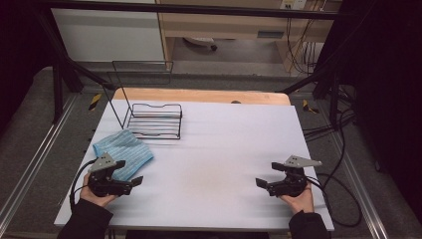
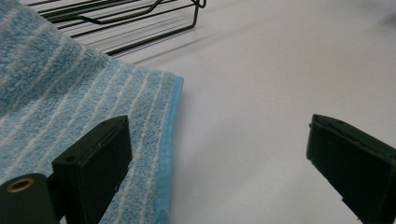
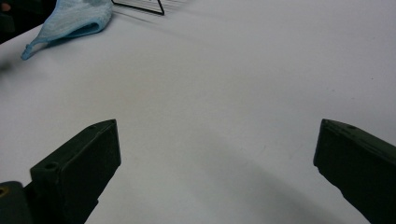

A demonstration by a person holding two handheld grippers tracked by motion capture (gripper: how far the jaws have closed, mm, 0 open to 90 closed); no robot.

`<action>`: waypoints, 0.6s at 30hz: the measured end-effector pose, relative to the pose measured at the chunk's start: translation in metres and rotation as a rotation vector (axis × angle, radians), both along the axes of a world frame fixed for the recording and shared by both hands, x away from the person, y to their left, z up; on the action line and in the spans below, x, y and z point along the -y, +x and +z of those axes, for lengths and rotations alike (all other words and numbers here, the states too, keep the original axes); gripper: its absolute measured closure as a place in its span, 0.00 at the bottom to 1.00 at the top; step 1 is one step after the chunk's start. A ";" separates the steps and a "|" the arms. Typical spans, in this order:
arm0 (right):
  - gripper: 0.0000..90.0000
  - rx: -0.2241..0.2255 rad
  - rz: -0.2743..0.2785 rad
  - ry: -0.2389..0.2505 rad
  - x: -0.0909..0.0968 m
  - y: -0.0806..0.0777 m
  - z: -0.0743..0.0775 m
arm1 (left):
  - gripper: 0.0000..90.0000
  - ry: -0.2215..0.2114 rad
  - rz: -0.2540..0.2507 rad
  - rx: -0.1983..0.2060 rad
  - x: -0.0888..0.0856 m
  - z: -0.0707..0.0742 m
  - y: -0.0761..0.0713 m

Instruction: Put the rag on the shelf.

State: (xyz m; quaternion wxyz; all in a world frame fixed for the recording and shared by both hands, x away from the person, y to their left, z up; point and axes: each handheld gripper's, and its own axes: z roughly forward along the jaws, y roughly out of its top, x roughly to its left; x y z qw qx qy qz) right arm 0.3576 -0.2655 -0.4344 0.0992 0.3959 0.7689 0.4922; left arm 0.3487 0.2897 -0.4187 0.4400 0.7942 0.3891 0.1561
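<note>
The surface [image 1: 219, 149] is a white board, bare across its centre. A black wire rack [image 1: 152, 122] stands on its far left part. A blue striped towel [image 1: 122, 152] lies flat just in front of the rack, near the left edge of the surface; whether towel and rack touch cannot be told. The left hand [image 1: 94, 195] rests at the near left corner, forearm entering from the bottom edge of the high view, wrist roughly level. It holds the left gripper [image 1: 130, 175] pointing toward the centre of the surface and slightly away from the person, at the near corner of the towel. In the left gripper view the jaws are spread wide with nothing between them: one jaw lies over the towel's hemmed edge, the other over bare surface. The right hand [image 1: 298, 199] rests at the near right, well apart from the towel, forearm also entering from the bottom edge. It holds the right gripper [image 1: 266, 175] level, pointing left across the surface toward the left gripper. Its jaws are likewise spread wide and empty, over bare surface.
</note>
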 end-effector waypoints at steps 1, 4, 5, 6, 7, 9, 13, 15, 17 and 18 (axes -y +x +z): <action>0.01 0.001 0.001 0.000 0.000 0.000 0.000 | 0.08 0.001 -0.002 0.000 0.000 0.000 0.000; 0.01 0.001 0.003 0.000 -0.001 0.000 0.000 | 0.08 0.004 0.000 0.000 0.001 0.000 -0.001; 0.01 0.001 0.003 -0.001 -0.001 0.000 0.000 | 0.08 0.004 0.002 -0.002 0.001 0.001 0.000; 0.01 -0.001 0.003 -0.001 -0.001 0.000 0.000 | 0.08 0.004 0.002 -0.002 0.001 0.001 0.000; 0.01 -0.002 0.002 -0.002 -0.001 0.000 0.000 | 0.08 0.005 0.002 -0.004 0.001 0.001 0.000; 0.01 -0.004 0.003 -0.006 -0.001 0.000 -0.001 | 0.08 0.006 0.003 -0.008 0.001 0.002 0.000; 0.01 -0.003 0.003 -0.010 -0.001 0.000 -0.001 | 0.10 0.006 0.008 -0.014 0.003 0.004 0.000; 0.01 -0.002 0.005 -0.014 -0.002 0.000 -0.001 | 0.11 0.013 0.006 -0.020 0.003 0.006 0.001; 0.01 -0.005 0.007 -0.016 -0.002 0.001 -0.002 | 0.13 0.018 0.014 -0.023 0.005 0.007 0.004; 0.01 -0.005 0.007 -0.016 -0.002 0.001 -0.002 | 0.13 0.023 0.016 -0.027 0.005 0.008 0.006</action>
